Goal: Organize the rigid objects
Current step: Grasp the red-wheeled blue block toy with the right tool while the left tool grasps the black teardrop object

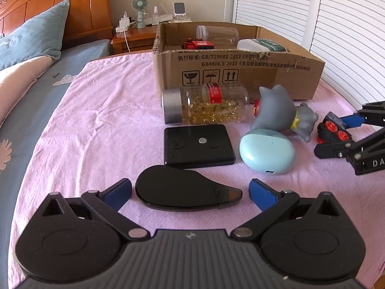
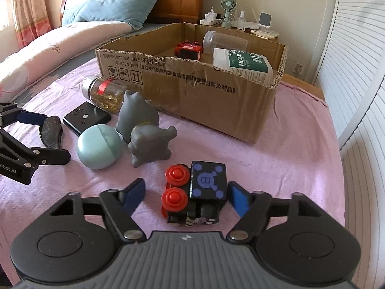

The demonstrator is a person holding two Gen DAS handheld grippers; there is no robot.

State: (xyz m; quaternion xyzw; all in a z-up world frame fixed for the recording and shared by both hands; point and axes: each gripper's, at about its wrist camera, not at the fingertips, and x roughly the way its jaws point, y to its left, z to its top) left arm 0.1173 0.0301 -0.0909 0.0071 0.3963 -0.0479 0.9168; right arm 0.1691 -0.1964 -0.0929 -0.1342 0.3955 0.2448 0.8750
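Note:
My left gripper (image 1: 190, 186) stands open low over the pink bedspread, with a flat black oval gadget (image 1: 182, 192) lying between its blue pads; a narrow gap shows on each side. My right gripper (image 2: 187, 189) is open around a black toy train (image 2: 199, 190) with red wheels and a blue "B" block. Its right pad sits at the block's edge and its left pad is clear of the wheels. Behind stands the cardboard box (image 2: 204, 96), which holds a red toy car (image 2: 187, 49), a clear jar (image 2: 223, 41) and a white-and-green bottle (image 2: 243, 63).
On the spread before the box lie a jar of golden capsules (image 1: 207, 106), a black power bank (image 1: 198, 145), a pale blue oval case (image 1: 267, 151) and a grey rubber figure (image 1: 281, 113). A pillow, a quilt and a nightstand with a small fan stand beyond.

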